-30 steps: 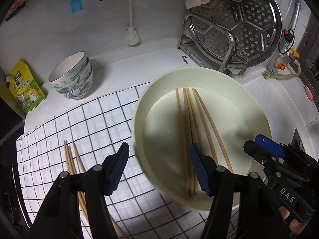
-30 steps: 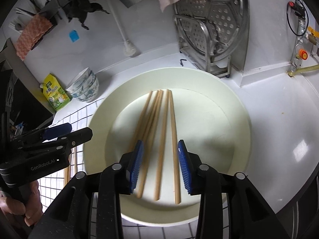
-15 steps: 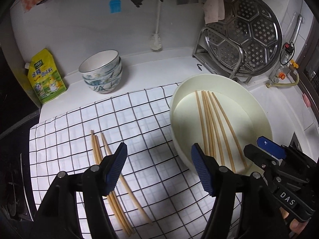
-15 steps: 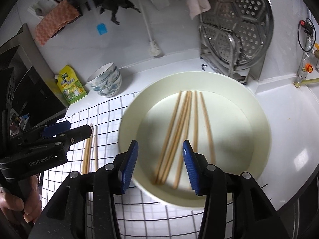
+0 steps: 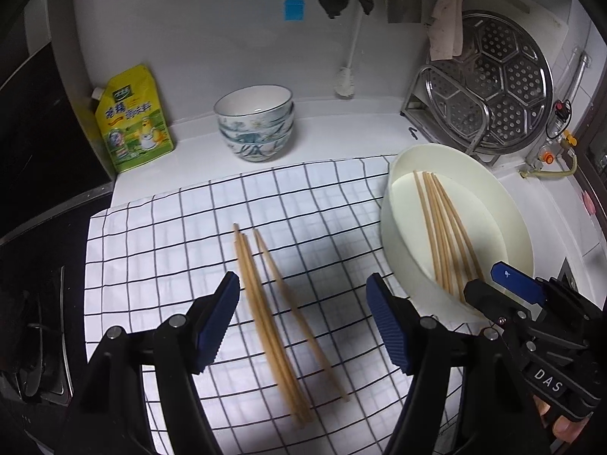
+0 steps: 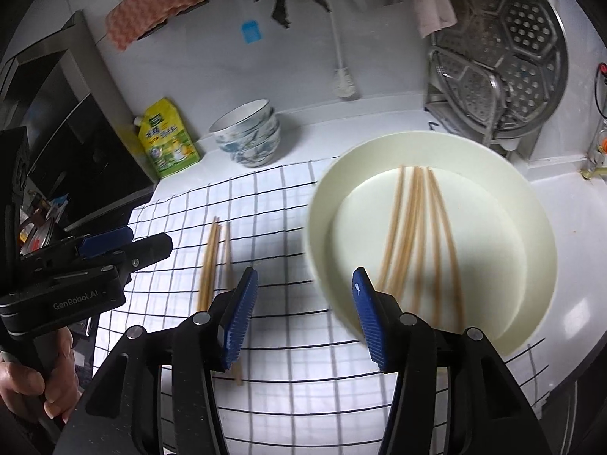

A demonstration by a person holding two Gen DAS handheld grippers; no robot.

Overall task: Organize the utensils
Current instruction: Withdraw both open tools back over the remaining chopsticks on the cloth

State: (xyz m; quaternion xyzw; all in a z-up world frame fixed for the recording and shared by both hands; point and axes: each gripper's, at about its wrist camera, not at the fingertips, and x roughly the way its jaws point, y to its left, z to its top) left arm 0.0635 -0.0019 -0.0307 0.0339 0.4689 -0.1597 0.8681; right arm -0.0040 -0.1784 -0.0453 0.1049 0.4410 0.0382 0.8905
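Several wooden chopsticks (image 5: 445, 233) lie in a cream round basin (image 5: 394, 223) at the right; they also show in the right wrist view (image 6: 413, 235) in the basin (image 6: 538, 250). Three more chopsticks (image 5: 273, 314) lie on the white checked cloth (image 5: 170, 235), also in the right wrist view (image 6: 212, 261). My left gripper (image 5: 303, 322) is open and empty above the cloth's chopsticks. My right gripper (image 6: 301, 318) is open and empty above the cloth, at the basin's left rim.
Stacked patterned bowls (image 5: 255, 129) and a yellow pouch (image 5: 131, 121) stand at the back. A steel steamer rack (image 5: 489, 83) leans at the back right. A dish brush (image 5: 347, 79) hangs on the wall. A stove (image 5: 34, 322) lies left of the cloth.
Both grippers have pulled back and swung left, from over the basin to over the cloth. The right gripper's jaws have opened wider. The chopsticks have not moved.
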